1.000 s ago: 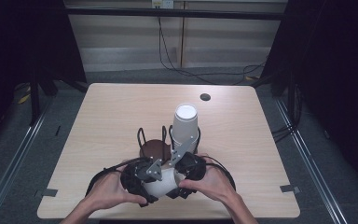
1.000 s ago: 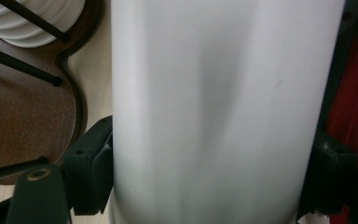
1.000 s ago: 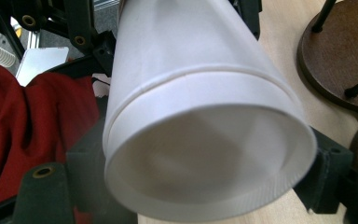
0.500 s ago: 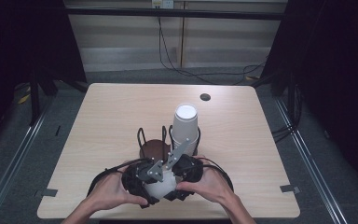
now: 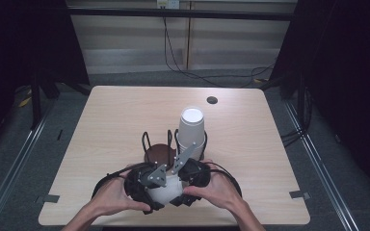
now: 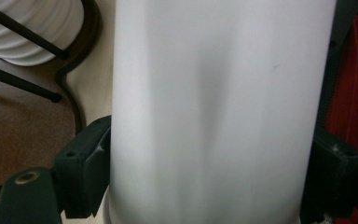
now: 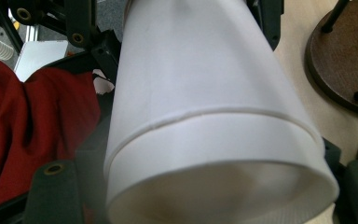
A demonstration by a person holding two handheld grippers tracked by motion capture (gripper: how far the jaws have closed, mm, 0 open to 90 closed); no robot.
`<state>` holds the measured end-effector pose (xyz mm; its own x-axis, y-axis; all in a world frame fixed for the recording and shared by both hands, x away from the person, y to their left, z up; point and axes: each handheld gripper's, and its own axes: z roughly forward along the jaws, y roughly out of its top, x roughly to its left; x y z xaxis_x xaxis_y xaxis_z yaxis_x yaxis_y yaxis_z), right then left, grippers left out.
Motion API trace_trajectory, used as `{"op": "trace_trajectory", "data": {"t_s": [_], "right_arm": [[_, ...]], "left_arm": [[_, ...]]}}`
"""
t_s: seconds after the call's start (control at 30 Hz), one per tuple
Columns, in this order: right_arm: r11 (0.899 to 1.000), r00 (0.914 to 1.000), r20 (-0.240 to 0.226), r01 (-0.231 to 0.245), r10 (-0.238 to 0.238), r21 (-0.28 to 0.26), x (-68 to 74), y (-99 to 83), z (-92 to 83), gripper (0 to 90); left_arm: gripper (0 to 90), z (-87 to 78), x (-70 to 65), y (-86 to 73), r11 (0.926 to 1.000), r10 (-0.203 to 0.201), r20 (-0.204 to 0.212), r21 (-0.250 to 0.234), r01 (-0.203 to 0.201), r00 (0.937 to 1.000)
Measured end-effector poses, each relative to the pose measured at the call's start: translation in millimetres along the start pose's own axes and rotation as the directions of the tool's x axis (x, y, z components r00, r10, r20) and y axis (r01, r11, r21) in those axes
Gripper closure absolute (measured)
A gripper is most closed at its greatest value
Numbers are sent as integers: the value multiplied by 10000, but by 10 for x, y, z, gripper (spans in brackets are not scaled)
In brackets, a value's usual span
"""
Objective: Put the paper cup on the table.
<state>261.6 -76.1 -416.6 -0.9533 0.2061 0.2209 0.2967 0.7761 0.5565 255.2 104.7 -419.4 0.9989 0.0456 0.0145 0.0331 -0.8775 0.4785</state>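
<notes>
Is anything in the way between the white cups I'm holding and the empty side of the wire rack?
Nothing visible blocks it. The white cups sit between both grippers at the table's near edge; the rack's empty brown base lies just beyond. Only its thin upright wires ring that slot; the cup stack fills the neighbouring one.

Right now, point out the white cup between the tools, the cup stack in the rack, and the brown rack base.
White cup point(image 6: 214, 112), left gripper view, middle of its side wall.
Cup stack point(image 5: 191, 126), high view, side of the top cup.
Brown rack base point(image 5: 159, 153), high view, bare disc.

Left tool point(image 5: 150, 190) jaws just opening, right tool point(image 5: 185, 180) jaws closing, white cups point(image 5: 166, 188) between both.
</notes>
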Motion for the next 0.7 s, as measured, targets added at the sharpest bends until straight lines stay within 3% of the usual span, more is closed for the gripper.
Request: {"op": "trace_trajectory", "data": {"t_s": [0.33, 0.5, 0.7], "right_arm": [[10000, 9999, 120, -88, 87, 17, 20, 22, 2, 249], [9999, 9998, 212, -22, 24, -121, 3, 13, -12, 250], [9997, 9997, 197, -150, 154, -202, -2, 5, -27, 250]], "left_arm": [[149, -33, 9, -62, 9992, 27, -44, -401, -29, 10000], [148, -54, 18, -90, 9964, 377, -193, -747, -391, 9991], [146, -87, 57, -127, 9921, 430, -51, -1175, -433, 9991]]}}
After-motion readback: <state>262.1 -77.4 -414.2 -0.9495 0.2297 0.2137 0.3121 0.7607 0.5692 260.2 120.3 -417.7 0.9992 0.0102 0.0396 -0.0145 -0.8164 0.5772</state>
